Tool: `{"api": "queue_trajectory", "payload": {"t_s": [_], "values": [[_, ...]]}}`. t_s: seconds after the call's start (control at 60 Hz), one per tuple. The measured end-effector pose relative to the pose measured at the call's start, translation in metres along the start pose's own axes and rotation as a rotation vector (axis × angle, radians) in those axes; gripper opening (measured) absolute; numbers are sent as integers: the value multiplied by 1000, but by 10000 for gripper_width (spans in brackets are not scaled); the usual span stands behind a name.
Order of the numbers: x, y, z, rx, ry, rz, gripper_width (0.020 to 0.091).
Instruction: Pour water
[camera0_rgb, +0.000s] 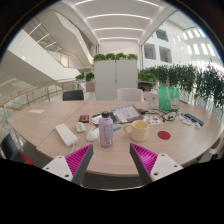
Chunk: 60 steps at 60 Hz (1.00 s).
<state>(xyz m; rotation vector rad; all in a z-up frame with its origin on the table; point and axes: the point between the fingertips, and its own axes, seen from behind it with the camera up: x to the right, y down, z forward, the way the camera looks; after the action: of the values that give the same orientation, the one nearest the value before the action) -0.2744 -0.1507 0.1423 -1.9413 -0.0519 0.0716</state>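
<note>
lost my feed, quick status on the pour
Gripper open, empty. Bottle upright just ahead, between the finger lines, untouched. Yellow cup beside it. Nothing in the way.

— What do you count from your feed?

— I see one bench (40, 125), round and pale wood. On it I count one purple bottle (106, 129), standing just ahead of the tongs (108, 161).

— Cups?

— One yellow mug (139, 130) beside that bottle, and two tall green tumblers (164, 97) further back, side by side.

— Anything flat?

— One red coaster (163, 135), one open book or magazine (127, 114), one white remote-like slab (66, 134). There are several small bits I can't make out well enough to count.

— And the tongs themselves?

— Two fingers, so two magenta pads (62, 163), spread apart with nothing between them.

— Behind the bench?

— One white cabinet (115, 75), with plants on top that I can't number.
</note>
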Motion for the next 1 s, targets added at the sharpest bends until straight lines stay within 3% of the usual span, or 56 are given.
{"api": "queue_trajectory", "payload": {"t_s": [0.217, 0.383, 0.433, 0.5, 0.667, 0.8, 0.833, 0.933, 1.0], "values": [[-27, 1, 163, 86, 8, -15, 834], [-22, -9, 233, 123, 48, -21, 824], [-23, -10, 246, 124, 40, -16, 779], [-25, -11, 256, 125, 21, -7, 557], [-21, -12, 258, 135, 28, 5, 511], [-22, -11, 260, 124, 15, 20, 396], [-24, -10, 261, 114, 7, 22, 396], [-38, -10, 258, 39, -99, 156, 396], [-43, -38, 249, 35, -187, 344, 395]]}}
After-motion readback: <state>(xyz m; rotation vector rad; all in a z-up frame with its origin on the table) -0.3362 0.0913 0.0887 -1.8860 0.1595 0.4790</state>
